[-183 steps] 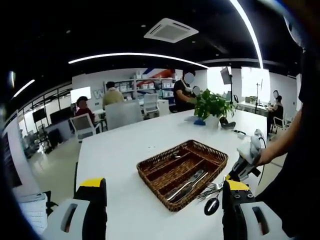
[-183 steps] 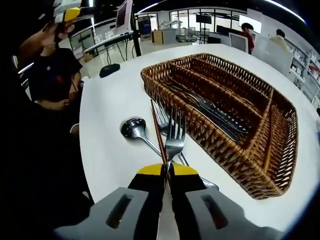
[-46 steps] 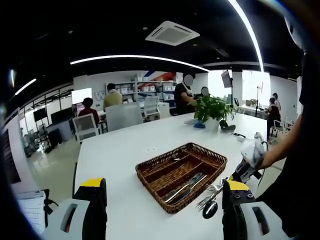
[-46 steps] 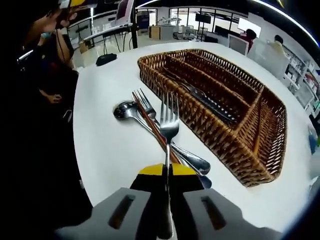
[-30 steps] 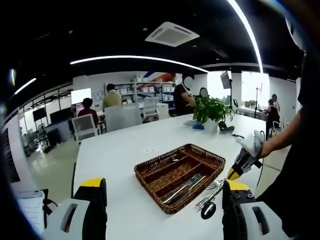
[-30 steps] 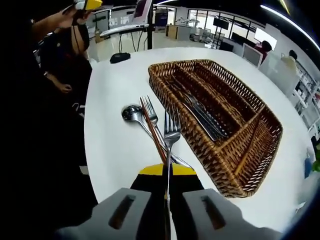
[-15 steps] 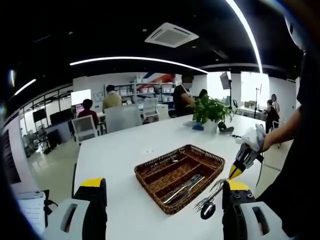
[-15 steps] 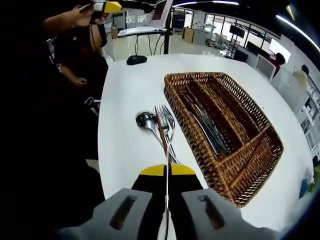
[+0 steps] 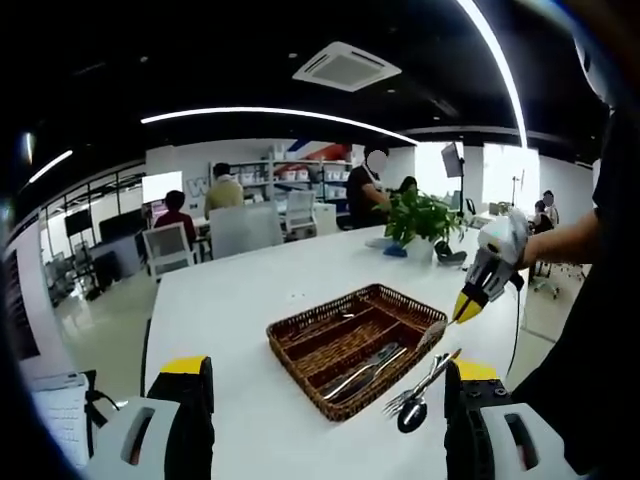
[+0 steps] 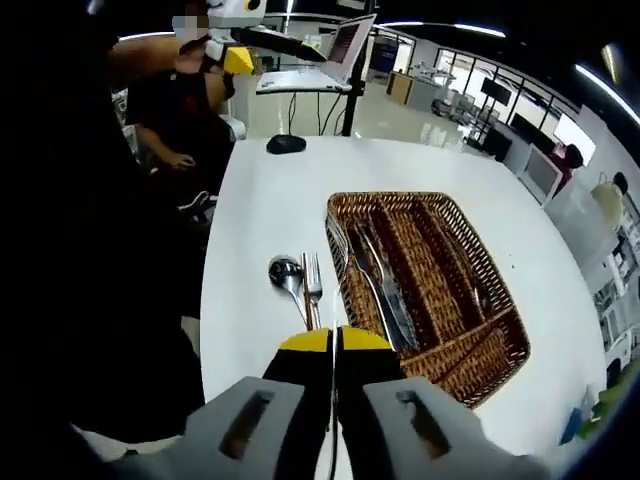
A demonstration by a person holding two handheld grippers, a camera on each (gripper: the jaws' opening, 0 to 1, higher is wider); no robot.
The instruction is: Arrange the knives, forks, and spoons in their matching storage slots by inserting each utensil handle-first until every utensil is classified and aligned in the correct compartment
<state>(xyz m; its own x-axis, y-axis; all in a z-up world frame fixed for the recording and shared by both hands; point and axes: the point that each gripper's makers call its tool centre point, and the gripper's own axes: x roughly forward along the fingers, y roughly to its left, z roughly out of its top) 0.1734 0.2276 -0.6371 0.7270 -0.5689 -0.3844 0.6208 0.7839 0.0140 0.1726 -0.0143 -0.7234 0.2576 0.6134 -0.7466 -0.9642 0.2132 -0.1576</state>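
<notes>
My right gripper is shut on a fork, which I see edge-on between the jaws, high above the white table. From the left gripper view, the right gripper hangs over the near right corner of the wicker basket with the fork pointing down. The divided basket holds several utensils in one long slot. A spoon, another fork and a brown-handled piece lie beside it. My left gripper is open and raised well back from the basket.
A potted plant stands at the table's far end, with seated people and chairs beyond. A mouse and a laptop sit past the basket. The table edge runs close to the loose utensils.
My right gripper has risen with the fork, away from the loose utensils and toward the basket, and the fork has turned edge-on. The left gripper has stayed open and still.
</notes>
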